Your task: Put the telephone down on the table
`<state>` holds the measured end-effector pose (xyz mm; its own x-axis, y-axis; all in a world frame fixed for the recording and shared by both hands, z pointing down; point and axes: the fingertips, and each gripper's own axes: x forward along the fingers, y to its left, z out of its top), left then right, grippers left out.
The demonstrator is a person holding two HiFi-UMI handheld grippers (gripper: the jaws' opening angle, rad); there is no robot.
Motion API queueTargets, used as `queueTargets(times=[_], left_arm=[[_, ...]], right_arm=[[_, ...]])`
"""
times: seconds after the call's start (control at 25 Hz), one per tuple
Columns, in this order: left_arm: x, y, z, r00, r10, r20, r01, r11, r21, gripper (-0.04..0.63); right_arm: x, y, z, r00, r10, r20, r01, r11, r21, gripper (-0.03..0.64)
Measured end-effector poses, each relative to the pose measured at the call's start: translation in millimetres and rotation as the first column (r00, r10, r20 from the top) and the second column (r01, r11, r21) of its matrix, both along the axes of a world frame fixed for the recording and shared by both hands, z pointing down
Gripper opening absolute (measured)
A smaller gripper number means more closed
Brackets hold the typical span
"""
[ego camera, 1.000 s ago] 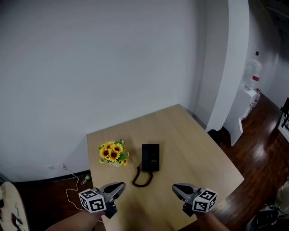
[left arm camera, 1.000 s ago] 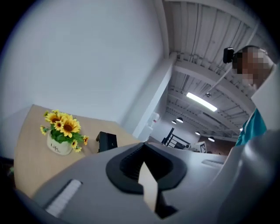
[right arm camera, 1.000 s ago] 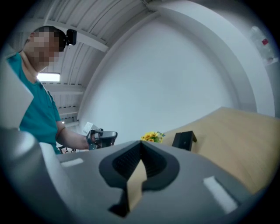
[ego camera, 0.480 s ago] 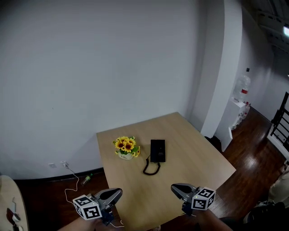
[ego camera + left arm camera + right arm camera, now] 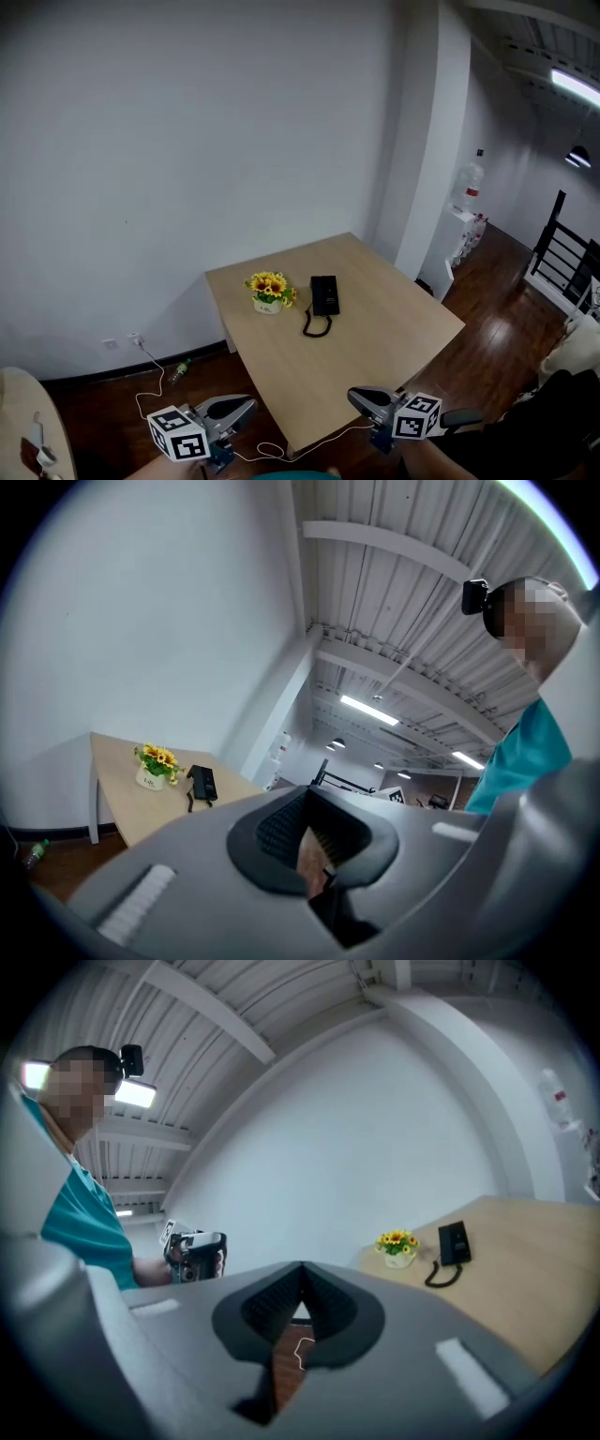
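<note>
The black telephone [image 5: 324, 294] lies flat on the light wooden table [image 5: 375, 328], handset on its cradle, its coiled cord [image 5: 315, 326] trailing toward the near edge. Left of it stands a small pot of sunflowers [image 5: 270, 291]. My left gripper [image 5: 251, 403] and right gripper [image 5: 352, 396] hover low in the head view, off the table's near corner and well short of the phone. Both are shut and hold nothing. The phone [image 5: 204, 782] looks small and far in the left gripper view, and so does the phone [image 5: 455, 1240] in the right gripper view.
A white pillar [image 5: 417, 159] rises behind the table's right corner. A water bottle [image 5: 472, 183] stands on a white cabinet further right, with a dark railing [image 5: 562, 253] beyond. A white cable [image 5: 150, 380] lies on the dark wood floor. A round pale tabletop [image 5: 23, 422] shows at lower left.
Both grippers and the head camera have drawn back from the table, which now looks smaller and farther. The phone and the flowers have stayed in place on it.
</note>
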<state>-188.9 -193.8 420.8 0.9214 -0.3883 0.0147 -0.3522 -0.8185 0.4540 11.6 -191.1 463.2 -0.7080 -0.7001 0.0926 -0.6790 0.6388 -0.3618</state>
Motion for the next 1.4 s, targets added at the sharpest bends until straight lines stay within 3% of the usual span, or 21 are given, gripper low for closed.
queueTargets(times=[0.28,0.48,0.72,0.88,1.16,1.4], left_arm=[[7,73,7,1.0,0.006,-0.011,-0.006,1.0,-0.006,0.005],[42,131,9,0.999,-0.022,-0.029,0.021,1.0,-0.018,0.005],[89,213,17,0.996,-0.084,-0.026,0.082,0.994,-0.073,0.005],[104,256,18,0.995,-0.096,0.012,0.097,0.993,-0.072,0.005],[63,297,5,0.992,-0.123,-0.001,0.123,0.992,-0.024,0.005],[-9,342,9,0.997,-0.078,0.012,0.078,0.997,0.011,0.005]], right_arm=[[15,69,-13,1.0,0.004,-0.01,-0.004,0.999,0.035,0.002],[43,129,-13,0.999,-0.042,-0.03,0.044,0.998,0.055,0.002],[76,213,4,0.991,-0.132,-0.024,0.133,0.991,0.022,0.002],[88,251,16,0.989,-0.15,0.016,0.15,0.989,-0.017,0.002],[62,295,10,0.987,-0.155,0.031,0.155,0.988,-0.017,0.002],[-6,327,0,0.993,-0.119,0.015,0.119,0.993,-0.007,0.002]])
